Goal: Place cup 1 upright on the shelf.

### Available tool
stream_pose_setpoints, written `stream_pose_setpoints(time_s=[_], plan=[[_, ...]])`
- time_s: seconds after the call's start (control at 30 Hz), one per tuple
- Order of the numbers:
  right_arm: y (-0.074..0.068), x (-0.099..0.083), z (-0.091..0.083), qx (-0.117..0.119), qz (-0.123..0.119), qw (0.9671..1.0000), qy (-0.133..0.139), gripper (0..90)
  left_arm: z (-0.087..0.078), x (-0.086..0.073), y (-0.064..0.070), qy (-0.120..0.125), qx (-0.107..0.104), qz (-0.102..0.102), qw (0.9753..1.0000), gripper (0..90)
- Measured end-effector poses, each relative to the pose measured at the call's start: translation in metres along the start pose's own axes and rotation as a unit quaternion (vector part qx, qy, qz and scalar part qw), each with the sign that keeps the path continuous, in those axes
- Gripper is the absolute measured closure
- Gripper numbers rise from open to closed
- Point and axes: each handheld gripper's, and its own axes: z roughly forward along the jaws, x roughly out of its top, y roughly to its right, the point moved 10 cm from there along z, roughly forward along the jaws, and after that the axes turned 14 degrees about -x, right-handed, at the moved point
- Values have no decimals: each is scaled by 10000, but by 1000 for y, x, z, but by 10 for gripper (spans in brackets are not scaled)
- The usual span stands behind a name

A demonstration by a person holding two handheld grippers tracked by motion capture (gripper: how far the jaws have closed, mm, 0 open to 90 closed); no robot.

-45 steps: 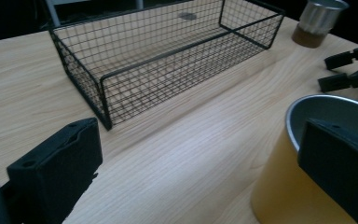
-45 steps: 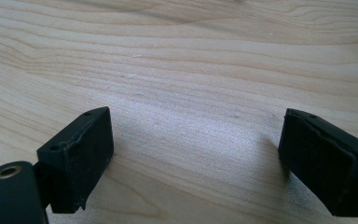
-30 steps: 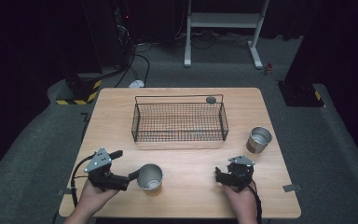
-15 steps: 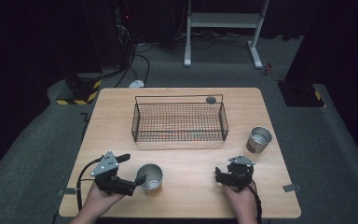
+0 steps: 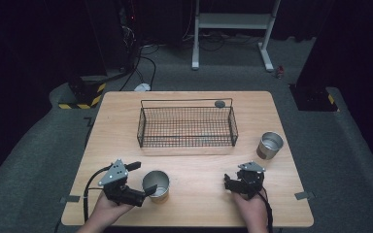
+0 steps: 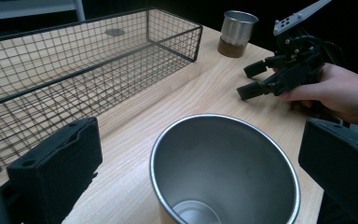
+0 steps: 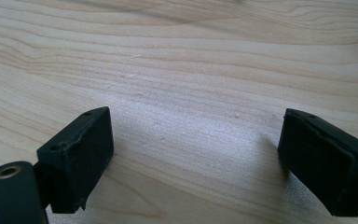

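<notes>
Left claw [image 5: 144, 178] spread around open steel cup [image 5: 156, 185] near front edge of wooden worktop [image 5: 116, 121]. Right claw [image 5: 231, 182] spread, empty. Black wire basket [image 5: 186, 127] mid-worktop; second steel cup [image 5: 269, 145] near right edge.

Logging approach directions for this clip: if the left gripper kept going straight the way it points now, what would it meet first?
The steel cup right ahead: the left gripper points at it, jaws open to either side of its rim. Whether they touch it yet is unclear. The wire basket lies farther off.

Basket [image 5: 187, 127] mid-table [image 5: 121, 116]; one cup [image 5: 156, 185] front-left, another [image 5: 270, 145] right.
</notes>
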Motion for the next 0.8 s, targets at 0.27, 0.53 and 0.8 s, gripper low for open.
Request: stream_pose_setpoints(time_s=[0.27, 0.53, 0.8], plan=[[0, 0, 0, 2, -27, 10000, 17, 104, 9, -3, 5, -53, -107, 77, 9999, 0], [0, 0, 0, -14, -34, 10000, 18, 106, 17, -9, 8, -133, -141, 149, 9997, 0], [0, 0, 0, -21, -31, 10000, 21, 106, 21, -13, 9, -126, -182, 113, 9997, 0]])
